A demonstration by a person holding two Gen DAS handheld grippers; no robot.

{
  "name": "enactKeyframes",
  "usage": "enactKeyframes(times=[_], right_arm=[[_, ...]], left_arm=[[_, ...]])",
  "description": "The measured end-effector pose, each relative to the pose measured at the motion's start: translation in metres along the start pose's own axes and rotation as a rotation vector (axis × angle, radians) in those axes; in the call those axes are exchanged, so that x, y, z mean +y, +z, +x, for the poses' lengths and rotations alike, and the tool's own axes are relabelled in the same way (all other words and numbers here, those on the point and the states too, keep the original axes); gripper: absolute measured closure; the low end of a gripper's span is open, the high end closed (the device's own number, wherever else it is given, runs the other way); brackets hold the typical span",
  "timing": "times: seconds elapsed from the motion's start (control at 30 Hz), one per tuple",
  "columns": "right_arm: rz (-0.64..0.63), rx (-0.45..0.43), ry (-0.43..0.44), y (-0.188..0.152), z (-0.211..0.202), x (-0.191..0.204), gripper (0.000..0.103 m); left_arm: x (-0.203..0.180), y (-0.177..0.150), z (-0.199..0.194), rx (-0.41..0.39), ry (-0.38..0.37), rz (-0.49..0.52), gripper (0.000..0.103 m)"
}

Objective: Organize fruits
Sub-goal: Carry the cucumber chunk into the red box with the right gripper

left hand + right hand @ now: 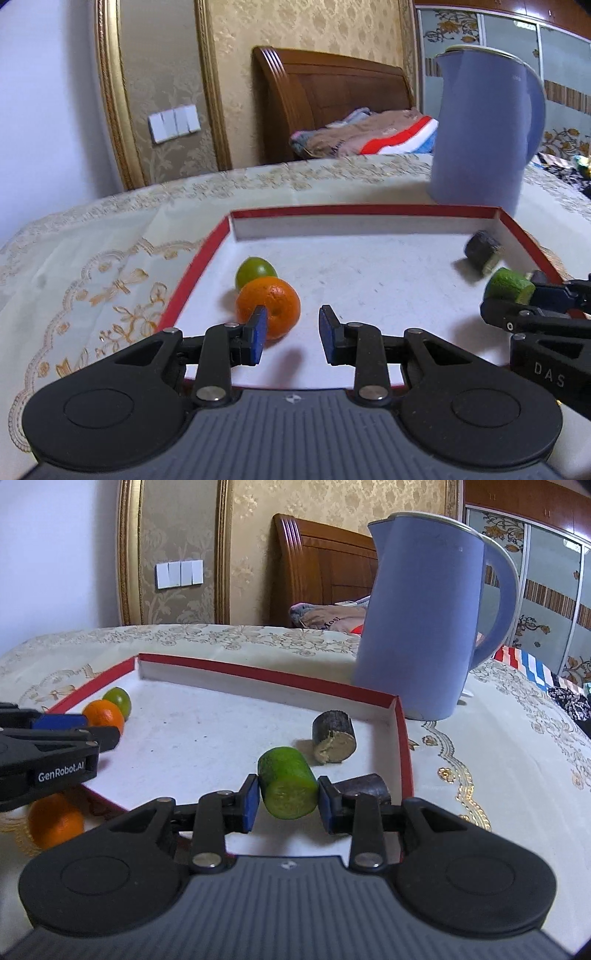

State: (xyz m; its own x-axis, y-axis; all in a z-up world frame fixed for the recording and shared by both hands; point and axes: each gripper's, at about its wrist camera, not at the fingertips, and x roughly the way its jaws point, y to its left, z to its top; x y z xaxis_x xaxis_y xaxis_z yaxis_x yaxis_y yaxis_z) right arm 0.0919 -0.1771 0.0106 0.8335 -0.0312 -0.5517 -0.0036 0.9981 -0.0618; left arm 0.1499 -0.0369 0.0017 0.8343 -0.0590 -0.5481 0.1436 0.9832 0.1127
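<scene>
My right gripper (288,797) is shut on a short green cucumber piece (286,775) and holds it just above the white floor of a red-rimmed tray (266,677). In the tray's right corner lie a dark chunk with a tan cut face (333,741) and another dark piece (365,784) behind my right finger. My left gripper (293,321) hovers over the tray's left side, its blue pads a little apart with nothing between them. An orange (267,308) and a green lime (255,271) sit touching just beyond its left finger. A second orange (55,819) rests on the tablecloth outside the tray.
A tall blue kettle (432,620) stands on the tablecloth right behind the tray's far right corner. The round table (92,258) has an embroidered cream cloth. A wooden bed headboard (332,99) and wall lie beyond the table.
</scene>
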Motion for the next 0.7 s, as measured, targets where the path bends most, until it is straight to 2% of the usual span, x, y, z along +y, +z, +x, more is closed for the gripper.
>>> enactKeyframes(times=[0.13, 0.37, 0.53, 0.67, 0.7], right_arm=[[0.011, 0.016, -0.014, 0.004, 0.010, -0.002, 0.072], [0.013, 0.004, -0.043, 0.010, 0.021, -0.002, 0.072], [0.028, 0.006, -0.035, 0.010, 0.022, -0.003, 0.071], [0.042, -0.005, -0.027, 0.010, 0.019, -0.005, 0.062], [0.036, -0.014, -0.036, 0.009, 0.018, -0.004, 0.053]], left_arm=[[-0.003, 0.003, 0.008, -0.001, 0.010, 0.012, 0.073], [0.001, 0.007, 0.031, 0.029, 0.097, 0.007, 0.073], [0.016, 0.006, 0.036, 0.061, 0.076, -0.066, 0.073], [0.014, 0.004, 0.034, 0.059, 0.081, -0.059, 0.073], [0.014, 0.004, 0.034, 0.057, 0.083, -0.054, 0.073]])
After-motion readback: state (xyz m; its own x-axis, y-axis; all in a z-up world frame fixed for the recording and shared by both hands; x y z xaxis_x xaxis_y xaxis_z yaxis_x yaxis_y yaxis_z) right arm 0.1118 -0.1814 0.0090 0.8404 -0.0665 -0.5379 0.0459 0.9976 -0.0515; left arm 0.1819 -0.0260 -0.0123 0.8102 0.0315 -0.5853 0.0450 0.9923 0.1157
